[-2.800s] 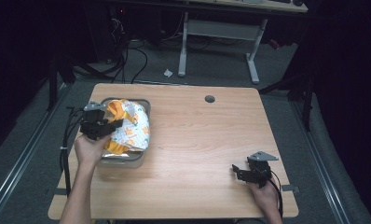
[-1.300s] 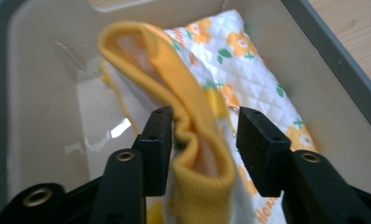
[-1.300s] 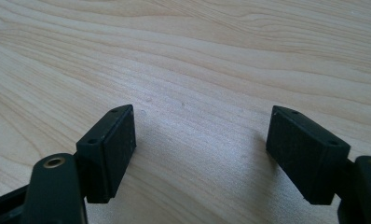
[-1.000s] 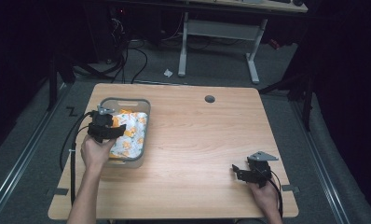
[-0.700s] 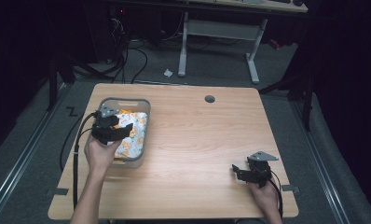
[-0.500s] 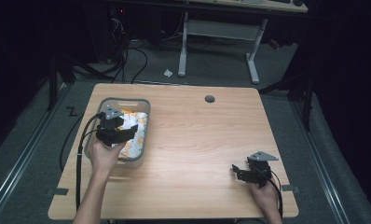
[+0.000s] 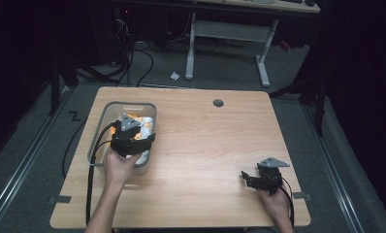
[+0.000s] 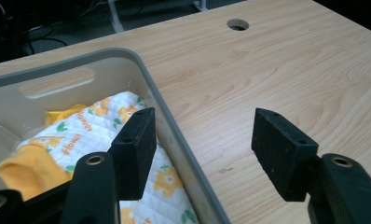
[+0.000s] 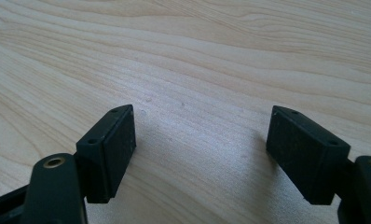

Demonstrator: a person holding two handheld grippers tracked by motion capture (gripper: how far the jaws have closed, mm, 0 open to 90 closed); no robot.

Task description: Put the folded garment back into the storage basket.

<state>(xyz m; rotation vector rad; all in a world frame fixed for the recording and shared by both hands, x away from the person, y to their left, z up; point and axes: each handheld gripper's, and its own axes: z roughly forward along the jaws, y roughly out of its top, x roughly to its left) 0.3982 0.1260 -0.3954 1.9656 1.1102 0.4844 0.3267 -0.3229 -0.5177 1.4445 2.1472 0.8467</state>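
Lifting clear, the left gripper (image 8: 200,154) has just been opening its jaws, nothing between them, with the cloth (image 8: 104,140) below in the bin (image 8: 174,126), so it should avoid snagging the rim.

Left tongs (image 7: 141,138) over right wall of grey bin (image 7: 100,127), back-left area of bench (image 7: 205,145). Held wide, nothing clamped, just finished opening. White-and-orange cloth (image 7: 142,127) lying inside bin beneath. Right tongs (image 7: 247,178) low near front-right corner, well apart from bin, pointing left. Round grommet hole (image 7: 218,103) near back edge.
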